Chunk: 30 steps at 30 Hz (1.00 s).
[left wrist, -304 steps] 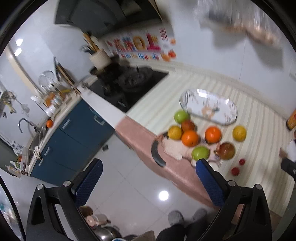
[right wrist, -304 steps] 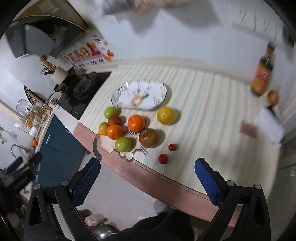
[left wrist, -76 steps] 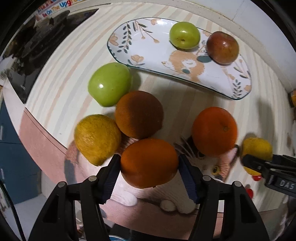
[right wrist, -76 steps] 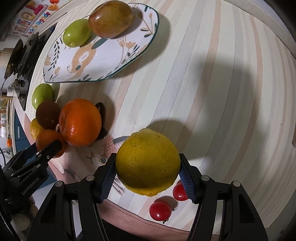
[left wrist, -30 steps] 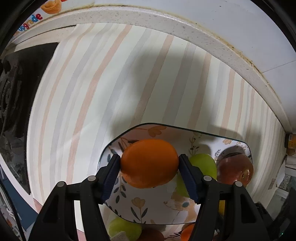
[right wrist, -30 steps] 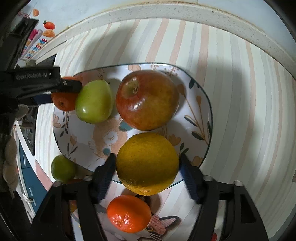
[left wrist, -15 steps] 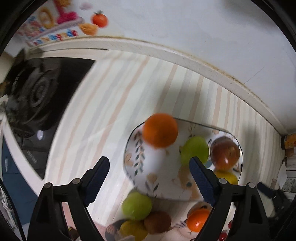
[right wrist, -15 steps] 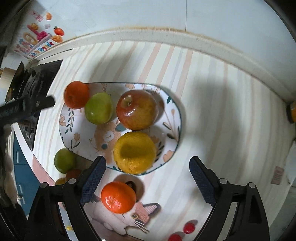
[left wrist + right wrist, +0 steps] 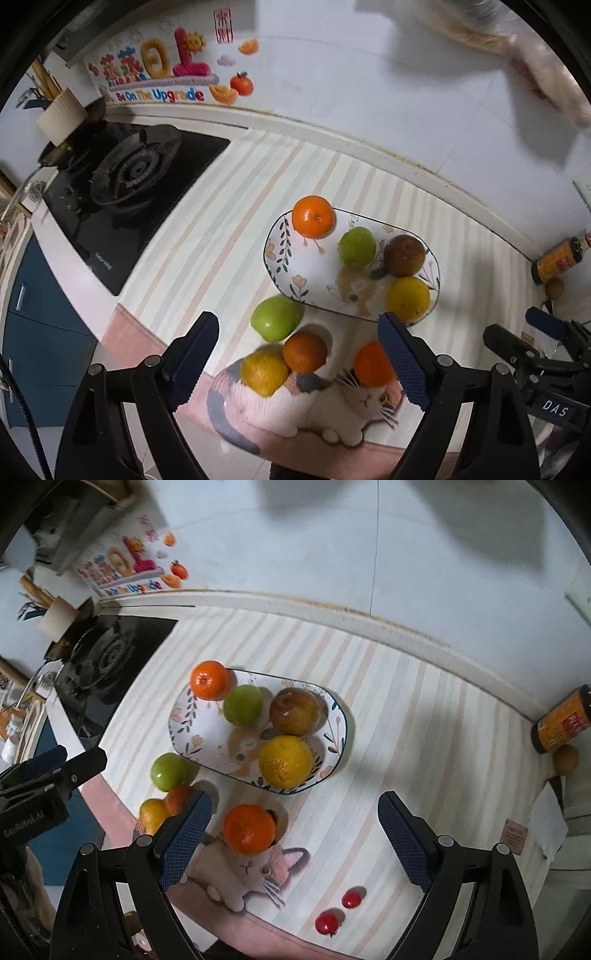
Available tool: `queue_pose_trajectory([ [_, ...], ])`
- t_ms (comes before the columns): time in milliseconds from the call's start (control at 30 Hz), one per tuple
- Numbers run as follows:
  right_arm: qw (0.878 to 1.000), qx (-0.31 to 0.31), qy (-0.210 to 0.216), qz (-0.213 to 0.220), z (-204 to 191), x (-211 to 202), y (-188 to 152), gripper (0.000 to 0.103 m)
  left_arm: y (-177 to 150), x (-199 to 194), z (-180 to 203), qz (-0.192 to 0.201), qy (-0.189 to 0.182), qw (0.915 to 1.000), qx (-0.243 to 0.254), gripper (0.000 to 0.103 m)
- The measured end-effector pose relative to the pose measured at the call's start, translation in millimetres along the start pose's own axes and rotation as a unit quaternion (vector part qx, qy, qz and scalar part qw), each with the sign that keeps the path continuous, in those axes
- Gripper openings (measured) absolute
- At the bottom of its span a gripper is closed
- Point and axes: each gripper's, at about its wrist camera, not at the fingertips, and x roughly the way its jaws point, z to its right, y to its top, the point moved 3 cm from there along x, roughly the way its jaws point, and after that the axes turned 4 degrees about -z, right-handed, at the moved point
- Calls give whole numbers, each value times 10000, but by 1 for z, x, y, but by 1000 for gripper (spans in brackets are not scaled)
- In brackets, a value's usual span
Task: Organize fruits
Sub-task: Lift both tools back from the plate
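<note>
A patterned oval plate [image 9: 295, 266] [image 9: 195, 738] on the striped counter holds an orange [image 9: 313, 216] [image 9: 209, 679], a green apple [image 9: 357, 246] [image 9: 243, 704], a red apple [image 9: 403, 255] [image 9: 294, 711] and a yellow citrus [image 9: 407, 299] [image 9: 285, 762]. In front of it lie a green apple [image 9: 274, 318] [image 9: 168, 771], a dark orange [image 9: 305, 351], a yellow fruit [image 9: 263, 371] and an orange [image 9: 249, 827] on a cat mat [image 9: 332, 413]. My left gripper [image 9: 299, 365] and right gripper [image 9: 293, 843] are open, empty, raised above the counter's front.
A black gas hob [image 9: 122, 184] is to the left. A sauce bottle [image 9: 561, 720] and a small brown fruit [image 9: 566, 759] stand at the right wall. Two cherry tomatoes [image 9: 351, 900] lie near the front edge. The wall is close behind the plate.
Both grippers have pulled back and up from the plate, open; the orange and yellow citrus they let go stay on it.
</note>
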Motion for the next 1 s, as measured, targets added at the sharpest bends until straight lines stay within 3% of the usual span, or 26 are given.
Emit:
queue_pose_trajectory([
  [267,9996,-149,99,237,-3,-50,-23,94,-23,-59,7,415,-95,9991,58,88],
  [567,9983,-244,199,481,-4,-94,-41,94,-43,-96,10,668,-208,9975,60,88],
  [1000,9979,-243,311,511,-8,-107,-45,94,-51,-101,11,622,-314,9976,26,88],
])
